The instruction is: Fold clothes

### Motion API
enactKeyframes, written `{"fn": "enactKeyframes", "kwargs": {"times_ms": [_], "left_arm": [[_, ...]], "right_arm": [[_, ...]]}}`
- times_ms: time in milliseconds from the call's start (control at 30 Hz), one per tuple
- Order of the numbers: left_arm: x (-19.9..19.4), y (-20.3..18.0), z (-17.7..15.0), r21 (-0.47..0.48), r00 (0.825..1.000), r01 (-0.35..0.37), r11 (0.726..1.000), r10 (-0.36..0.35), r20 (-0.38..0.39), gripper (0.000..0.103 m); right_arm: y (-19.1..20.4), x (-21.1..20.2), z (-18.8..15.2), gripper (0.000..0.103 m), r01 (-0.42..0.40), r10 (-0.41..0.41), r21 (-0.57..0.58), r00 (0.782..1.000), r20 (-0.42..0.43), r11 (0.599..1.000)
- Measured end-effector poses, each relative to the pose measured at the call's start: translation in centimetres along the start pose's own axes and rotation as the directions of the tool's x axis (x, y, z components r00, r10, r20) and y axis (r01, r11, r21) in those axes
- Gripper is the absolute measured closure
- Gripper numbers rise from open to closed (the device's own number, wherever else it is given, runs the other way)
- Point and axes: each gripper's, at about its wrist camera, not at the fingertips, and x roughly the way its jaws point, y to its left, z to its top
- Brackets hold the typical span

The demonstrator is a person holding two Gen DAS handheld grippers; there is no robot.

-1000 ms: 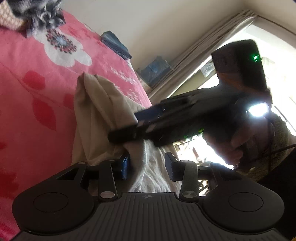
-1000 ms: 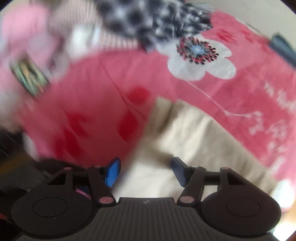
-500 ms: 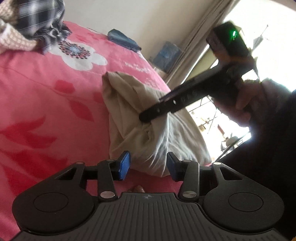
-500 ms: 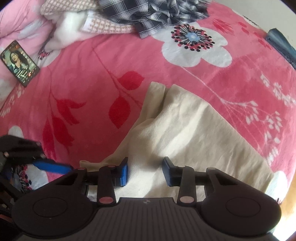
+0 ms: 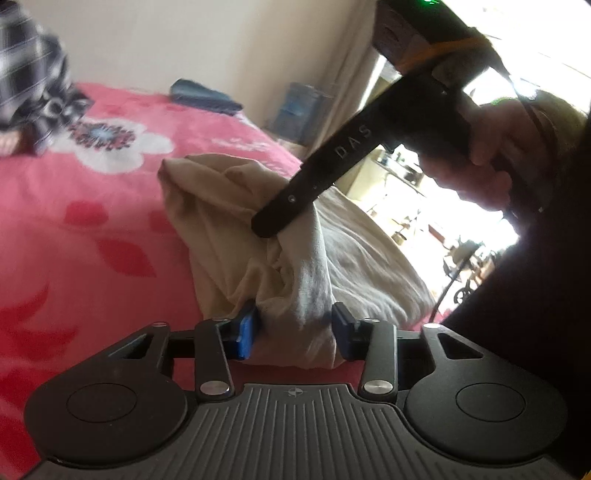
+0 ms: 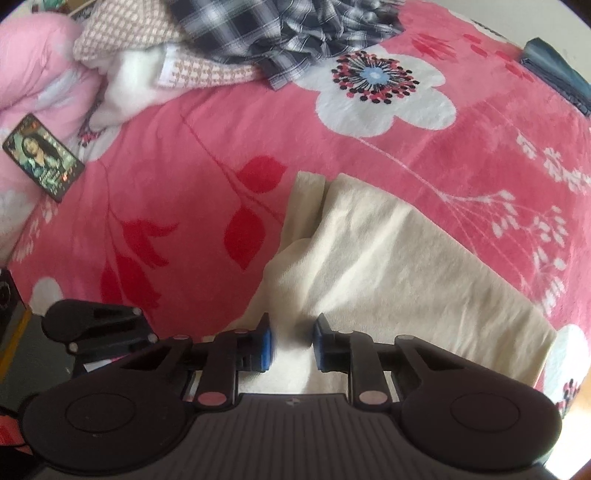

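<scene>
- The left gripper (image 5: 293, 328) has its blue-padded jaws spread, with a bunched fold of the cream garment (image 5: 295, 258) sitting between them; the cloth touches the left pad, while a thin gap shows at the right pad — released, not pinching.
- The garment lies on the bed (image 5: 74, 240), partly folded: a soft knit, rumpled into a lump near the left jaws and lying flatter farther back.
- In the left wrist view, the right gripper (image 5: 266, 225) comes down from the upper right, a hand (image 5: 476, 162) on its handle; its black tip is pressed into the cloth's gathered peak, and the jaws are hidden in this view.
- In the right wrist view, the right gripper (image 6: 291, 343) has its jaws drawn narrow, cream cloth (image 6: 388, 266) filling the gap between the pads; whether they actually clench it cannot be told.
- From that view the garment is a smooth, roughly rectangular panel with a doubled edge at its left side.
- The bed cover is plush pink with red leaves and a white flower (image 6: 380, 92).
- At the far edge lie a checked shirt (image 6: 280, 29) — crumpled — a houndstooth cloth (image 6: 129, 33), and a phone (image 6: 42, 157) on the left.
</scene>
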Motion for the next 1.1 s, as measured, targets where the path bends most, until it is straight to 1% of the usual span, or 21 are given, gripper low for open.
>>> {"fn": "enactKeyframes", "kwargs": {"times_ms": [67,100,167,267,300,333,400,433,467,567,600,667,733,767,800,833,867,900,933,1000,1100], "left_arm": [[-0.5,1.1,0.3,-0.058,0.998,0.055,0.997,-0.055,0.011,0.079],[-0.8,1.5,0.5,-0.075,0.997,0.077,0.994,-0.075,0.02,0.081],[-1.2,1.8,0.8,-0.084,0.993,0.115,0.99,-0.113,0.033,0.089],[-1.5,2.1,1.1,-0.109,0.986,0.164,0.98,-0.16,0.043,0.089],[-1.3,2.3,1.1,-0.122,0.986,0.168,0.978,-0.165,0.041,0.089],[-1.1,2.4,1.0,-0.122,0.988,0.157,0.98,-0.154,0.03,0.089],[-0.6,2.0,0.9,-0.093,0.994,0.108,0.99,-0.107,0.006,0.086],[-0.4,1.7,0.9,-0.077,0.995,0.097,0.992,-0.097,0.005,0.082],[-0.4,1.3,0.8,-0.061,0.996,0.092,0.994,-0.092,0.005,0.074],[-0.3,0.3,0.7,0.008,0.998,0.067,0.998,-0.067,-0.004,0.068],[-0.2,0.0,0.6,0.028,0.998,0.058,0.998,-0.058,-0.008,0.068],[-0.3,-0.2,0.5,0.054,0.999,0.045,0.998,-0.044,-0.017,0.067],[-0.3,-0.4,0.5,0.083,0.999,0.032,0.996,-0.03,-0.021,0.067],[-0.4,-0.6,0.5,0.099,0.999,0.027,0.995,-0.025,-0.023,0.067],[-0.4,-0.7,0.5,0.114,1.0,0.021,0.993,-0.019,-0.024,0.067],[-0.4,-0.9,0.4,0.128,1.0,0.016,0.992,-0.013,-0.024,0.067],[-0.4,-1.0,0.4,0.139,1.0,0.012,0.99,-0.008,-0.025,0.067],[-0.4,-1.1,0.3,0.149,1.0,0.007,0.989,-0.003,-0.025,0.067],[-0.3,-1.1,0.3,0.158,1.0,0.003,0.987,0.001,-0.025,0.067],[-0.3,-1.1,0.2,0.165,1.0,-0.003,0.986,0.007,-0.024,0.067],[-0.2,-1.1,0.2,0.168,1.0,-0.013,0.986,0.017,-0.023,0.067]], "right_arm": [[-0.2,-0.2,0.0,0.082,-0.009,0.009,0.018,1.0,0.009,1.0],[-0.3,-0.3,0.0,0.083,-0.01,0.01,0.024,1.0,0.013,1.0],[-0.5,-0.6,0.0,0.083,-0.012,0.011,0.037,1.0,0.02,0.999],[-0.8,-0.7,-0.2,0.083,-0.022,0.02,0.065,0.999,0.029,0.998],[-0.9,-0.7,-0.2,0.083,-0.027,0.024,0.074,0.999,0.032,0.997],[-1.0,-0.7,-0.3,0.083,-0.032,0.029,0.083,0.999,0.035,0.996],[-1.3,-0.6,-0.4,0.083,-0.048,0.045,0.107,0.998,0.035,0.993],[-1.5,-0.5,-0.4,0.083,-0.059,0.055,0.124,0.998,0.033,0.991],[-1.7,-0.5,-0.5,0.083,-0.067,0.063,0.139,0.998,0.032,0.988],[-2.1,-0.9,-0.5,0.08,-0.085,0.08,0.159,0.996,0.037,0.984],[-2.1,-1.3,-0.4,0.079,-0.089,0.083,0.145,0.995,0.049,0.985],[-1.6,-2.9,-0.1,0.078,-0.087,0.081,0.05,0.991,0.102,0.995],[-0.5,-4.6,0.2,0.078,-0.073,0.09,-0.112,0.983,0.158,0.991],[0.4,-5.4,0.5,0.078,-0.058,0.097,-0.216,0.98,0.175,0.975],[1.3,-5.8,0.6,0.077,-0.047,0.111,-0.337,0.979,0.172,0.94],[2.3,-6.1,0.6,0.071,-0.04,0.126,-0.459,0.979,0.158,0.888],[3.3,-6.4,0.6,0.067,-0.033,0.139,-0.573,0.98,0.142,0.819],[4.1,-6.1,0.4,0.06,-0.034,0.142,-0.658,0.984,0.111,0.752],[4.8,-5.5,0.1,0.06,-0.043,0.137,-0.723,0.988,0.071,0.689],[6.3,-4.3,-0.6,0.06,-0.068,0.116,-0.835,0.993,-0.005,0.546],[8.4,-2.5,-1.6,0.06,-0.123,0.059,-0.946,0.992,-0.11,0.301]]}}
